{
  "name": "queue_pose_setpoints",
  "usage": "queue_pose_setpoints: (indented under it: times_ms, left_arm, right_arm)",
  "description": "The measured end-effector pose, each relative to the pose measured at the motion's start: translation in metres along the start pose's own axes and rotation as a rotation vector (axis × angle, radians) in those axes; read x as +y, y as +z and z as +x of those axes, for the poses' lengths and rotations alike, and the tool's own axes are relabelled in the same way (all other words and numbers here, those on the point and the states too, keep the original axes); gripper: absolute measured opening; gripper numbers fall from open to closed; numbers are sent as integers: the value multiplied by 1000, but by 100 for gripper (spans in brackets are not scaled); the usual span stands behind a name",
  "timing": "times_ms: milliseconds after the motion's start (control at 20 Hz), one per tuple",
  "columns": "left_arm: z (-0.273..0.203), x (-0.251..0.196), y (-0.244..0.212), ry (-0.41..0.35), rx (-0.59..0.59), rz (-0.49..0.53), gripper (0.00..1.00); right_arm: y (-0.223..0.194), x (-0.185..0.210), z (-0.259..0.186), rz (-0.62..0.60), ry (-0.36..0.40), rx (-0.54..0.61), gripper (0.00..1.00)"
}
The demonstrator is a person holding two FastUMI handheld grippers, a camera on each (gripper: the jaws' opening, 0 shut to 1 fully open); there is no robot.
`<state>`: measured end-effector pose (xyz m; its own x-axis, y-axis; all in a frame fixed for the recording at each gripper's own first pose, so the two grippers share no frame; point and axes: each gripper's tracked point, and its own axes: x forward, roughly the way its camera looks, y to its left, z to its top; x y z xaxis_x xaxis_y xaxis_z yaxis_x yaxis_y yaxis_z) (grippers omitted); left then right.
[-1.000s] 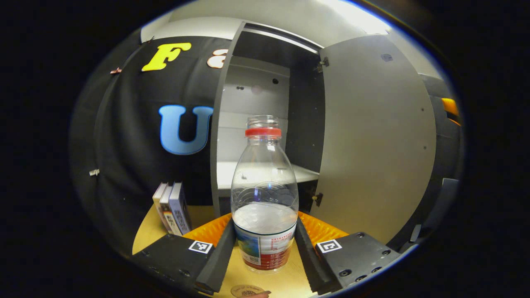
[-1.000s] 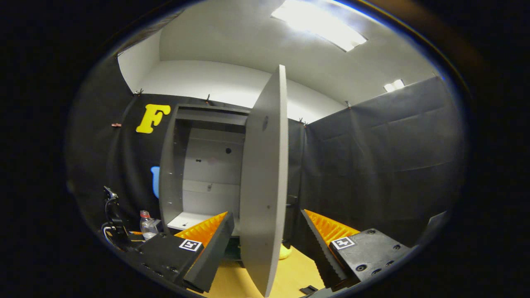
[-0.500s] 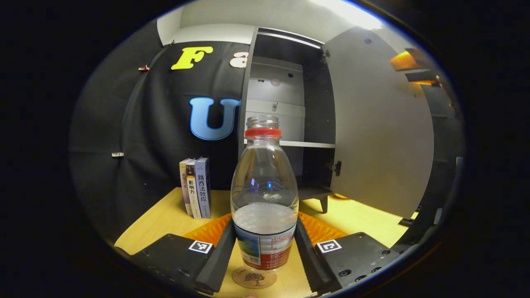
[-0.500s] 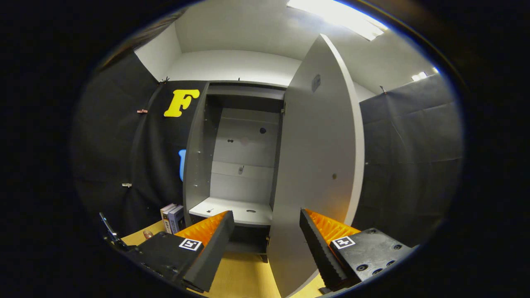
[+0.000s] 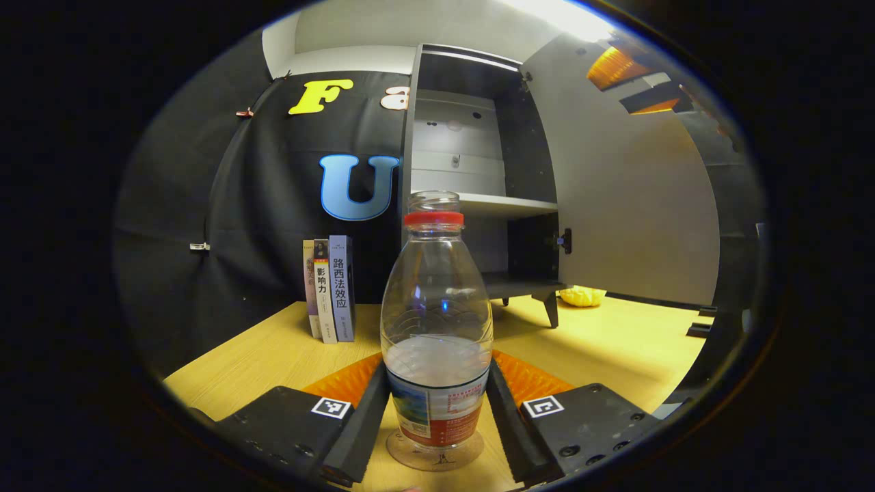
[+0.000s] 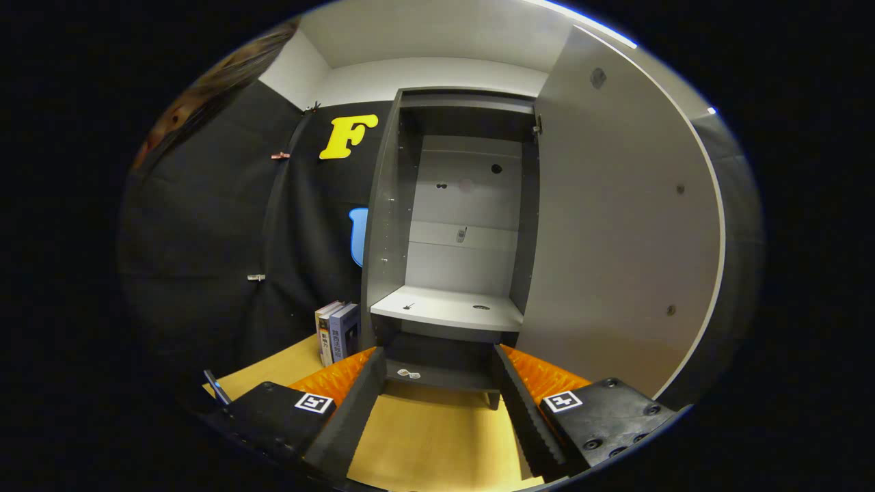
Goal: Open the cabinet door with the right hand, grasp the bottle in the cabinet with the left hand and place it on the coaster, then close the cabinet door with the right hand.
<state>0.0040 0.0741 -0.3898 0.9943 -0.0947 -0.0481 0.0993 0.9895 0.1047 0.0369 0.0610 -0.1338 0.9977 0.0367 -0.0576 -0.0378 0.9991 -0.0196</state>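
Note:
A clear bottle (image 5: 436, 321) with a red neck ring, no cap and some water stands upright on the round coaster (image 5: 435, 456) on the wooden table. My left gripper (image 5: 436, 410) is shut on the bottle's labelled lower body, one finger on each side. Behind it stands the grey cabinet (image 5: 472, 171), whose door (image 5: 636, 198) is swung wide open to the right. In the right gripper view my right gripper (image 6: 437, 403) is open and holds nothing, facing the open cabinet (image 6: 461, 232) with the door (image 6: 615, 225) to its right. That same gripper (image 5: 632, 78) shows high at the door's top edge in the left gripper view.
Three books (image 5: 329, 290) stand upright against the wall left of the cabinet, and appear as books (image 6: 336, 331) in the right gripper view. A yellow object (image 5: 581, 296) lies on the table (image 5: 273, 355) under the door. The cabinet's shelf (image 6: 448, 309) is bare.
My left gripper has lowered the bottle onto the coaster. My right gripper has swung left, from the door's edge to facing the cabinet's open front.

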Motion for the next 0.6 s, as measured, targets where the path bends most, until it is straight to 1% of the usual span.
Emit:
queue_pose_setpoints:
  times_ms: [100, 250, 350, 500, 550, 600]
  left_arm:
    - [1, 1, -5, 1, 0, 10, 77]
    - [3, -1, -16, -11, 22, -35, 78]
    - [2, 2, -20, 7, 31, -44, 81]
    - [6, 11, -21, 38, 36, -46, 83]
    - [6, 13, -17, 45, 32, -51, 87]
    - [7, 14, -13, 47, 27, -55, 89]
  right_arm:
    - [-3, -1, 5, 4, -15, 11, 96]
    - [-5, -1, 6, -33, -10, 18, 96]
    - [-7, 2, 8, -54, 4, 26, 96]
    - [-10, 3, 13, -47, 30, 39, 96]
    - [-10, 4, 14, -42, 35, 42, 96]
    - [-10, 4, 17, -41, 37, 42, 96]
